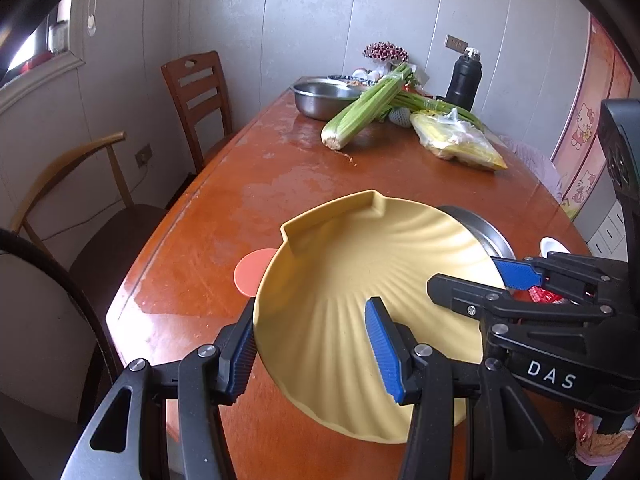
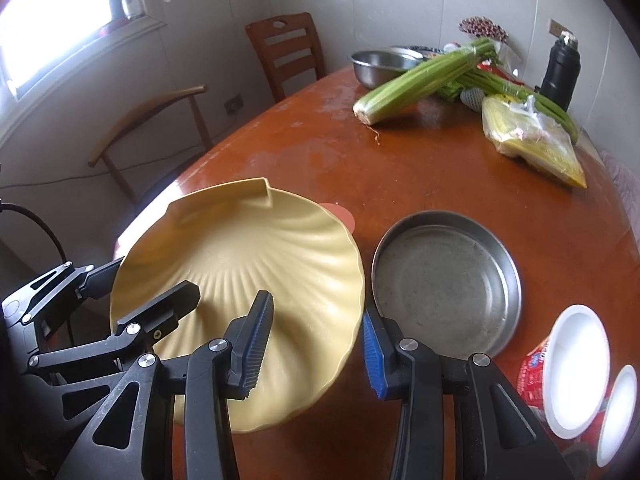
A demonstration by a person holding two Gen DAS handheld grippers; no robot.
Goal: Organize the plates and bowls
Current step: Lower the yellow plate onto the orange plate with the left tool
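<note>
The yellow shell-shaped plate (image 1: 360,280) is held tilted above the near part of the wooden table (image 1: 280,176), gripped from both sides. The left gripper (image 1: 316,352) is clamped on its near left rim, one blue pad under the edge and the other on the ribbed inner face. The right gripper (image 2: 316,348) grasps the plate's right rim in the same way, one pad inside the dish and one outside. Part of a pink round mat (image 1: 250,272) shows on the table at the plate's left edge. Just right of the plate a shallow steel pan (image 2: 446,280) sits on the table, and beside that, at the near right, a red tub with a white rim (image 2: 568,368). Farther off lie a bunch of celery (image 1: 368,104), a steel bowl (image 1: 320,98), a clear bag with yellow contents (image 1: 456,140) and a black flask (image 1: 464,80). Two chairs (image 1: 200,96) stand along the table's left side.
</note>
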